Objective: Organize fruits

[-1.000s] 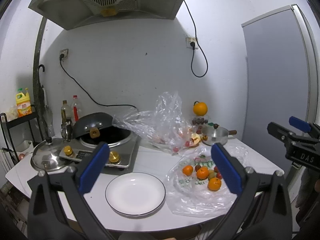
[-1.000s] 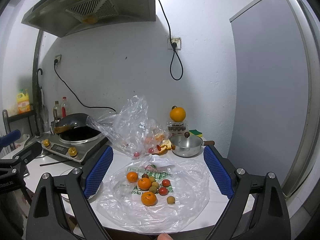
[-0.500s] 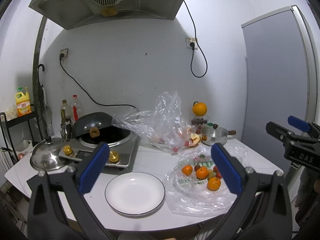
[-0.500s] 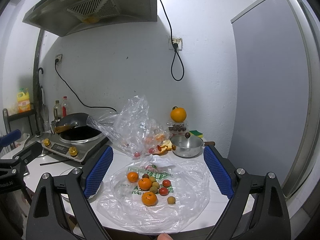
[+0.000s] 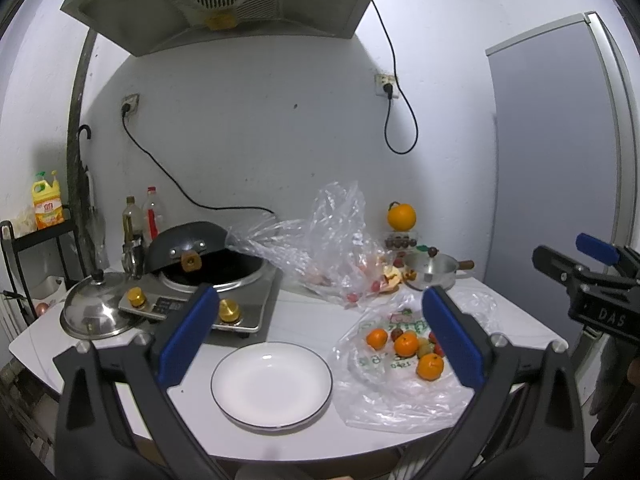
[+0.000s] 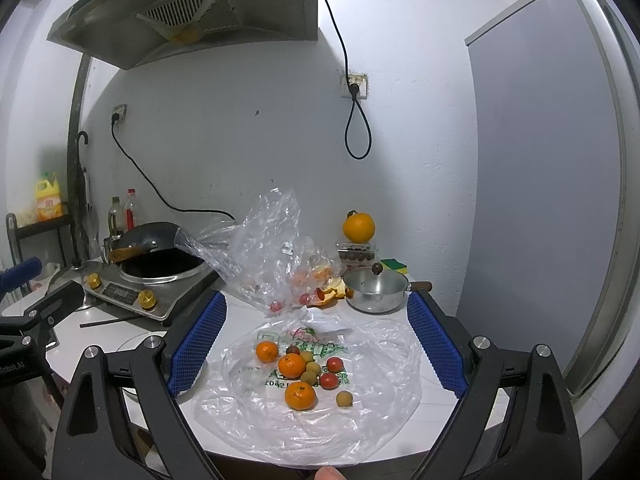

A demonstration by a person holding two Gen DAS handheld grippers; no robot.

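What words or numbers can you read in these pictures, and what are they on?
"DAS" in white letters on the black body of the right gripper.
Green and red print on the flat plastic bag under the fruit: upside down and too blurred to read.
Red label on the yellow bottle on the rack: too small to read.
Control panel of the stove: too small to read.

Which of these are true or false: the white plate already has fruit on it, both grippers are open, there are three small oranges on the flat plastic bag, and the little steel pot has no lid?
1. The white plate holds fruit. False: it is bare.
2. The left gripper and right gripper are open. True.
3. Three small oranges lie on the flat plastic bag. True.
4. The steel pot has no lid. False: a lid with a dark knob covers it.
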